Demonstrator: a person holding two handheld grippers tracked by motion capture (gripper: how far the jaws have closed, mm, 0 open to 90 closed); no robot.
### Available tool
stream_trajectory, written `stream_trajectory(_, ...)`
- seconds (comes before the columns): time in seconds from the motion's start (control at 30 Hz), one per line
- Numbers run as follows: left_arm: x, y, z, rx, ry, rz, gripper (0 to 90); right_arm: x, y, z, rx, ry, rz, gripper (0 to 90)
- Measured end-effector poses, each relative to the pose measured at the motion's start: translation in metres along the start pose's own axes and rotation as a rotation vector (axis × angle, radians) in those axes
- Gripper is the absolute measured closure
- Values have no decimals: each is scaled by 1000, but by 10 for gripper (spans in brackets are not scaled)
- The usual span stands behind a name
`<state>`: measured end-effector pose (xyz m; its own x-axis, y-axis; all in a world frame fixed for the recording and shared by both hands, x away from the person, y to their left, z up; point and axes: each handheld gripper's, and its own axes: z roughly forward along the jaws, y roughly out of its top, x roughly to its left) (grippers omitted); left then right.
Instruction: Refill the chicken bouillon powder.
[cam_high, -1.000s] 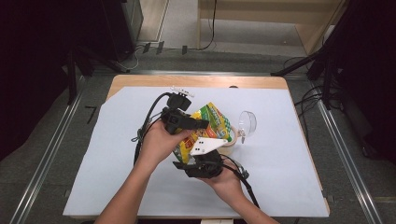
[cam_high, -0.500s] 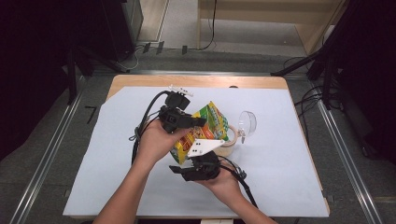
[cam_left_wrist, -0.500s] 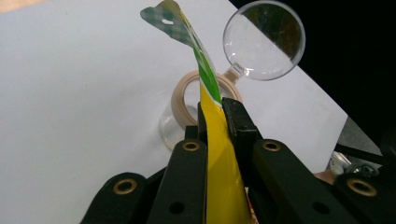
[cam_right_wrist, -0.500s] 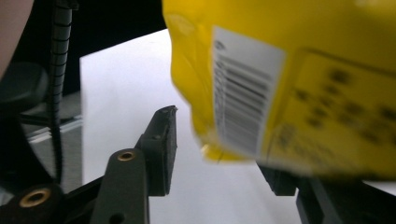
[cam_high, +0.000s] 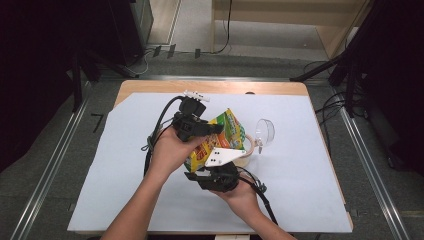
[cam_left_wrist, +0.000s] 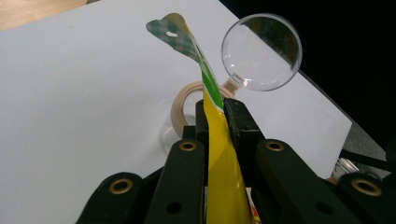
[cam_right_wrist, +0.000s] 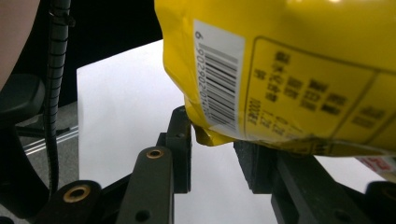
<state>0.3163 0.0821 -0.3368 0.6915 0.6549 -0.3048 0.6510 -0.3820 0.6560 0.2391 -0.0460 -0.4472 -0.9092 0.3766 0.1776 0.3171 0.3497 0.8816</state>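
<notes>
High view: the person holds a yellow snack bag (cam_high: 220, 137) between the two tongs, above the white sheet (cam_high: 125, 150) that covers the table. The left gripper (cam_high: 212, 129) is clenched on the bag's flat sealed edge; in the left gripper view the yellow film (cam_left_wrist: 219, 154) runs straight up between its two black jaws, which press on it from both sides. The right gripper (cam_high: 212, 170) sits below the bag, nearer the person. In the right gripper view its jaws stand apart, with the bag's crumpled lower corner (cam_right_wrist: 208, 133) hanging in the gap between them and not yet pinched, so I judge it released.

Beyond the left tongs' tips lie a roll of beige tape (cam_left_wrist: 184, 105) and, just past it, a clear magnifying glass (cam_left_wrist: 261, 52), both on the sheet and apart from the bag.

The step in hand looks like a two-handed grip on the bag, perhaps to pull it open or to pass it across. The next move calls for the right tongs to rise a little and clamp onto that lower corner while the left ones keep their bite, so the bag does not swing or slip away.
</notes>
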Motion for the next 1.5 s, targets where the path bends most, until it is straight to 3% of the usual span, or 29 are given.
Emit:
stream_trajectory(0.3,7,18,6,77,-39,-80,857,0,7,-7,-29,-23,2,665)
stream_trajectory(0.37,6,20,6,91,-43,-96,865,1,7,-7,-54,-38,8,601)
stream_trajectory(0.6,5,18,5,85,-61,-123,868,3,5,-6,-66,-52,31,621)
stream_trajectory(0.77,1,19,7,63,-13,-81,829,2,5,-7,-74,-44,56,640)
stream_trajectory(0.97,-2,21,9,66,5,-39,793,-1,6,-9,-83,-31,55,637)
stream_trajectory(1.1,-3,21,10,77,-4,-2,807,-2,7,-8,-75,-33,35,629)
stream_trajectory(1.5,1,23,8,73,-11,-15,826,-5,10,-5,-70,-18,35,636)
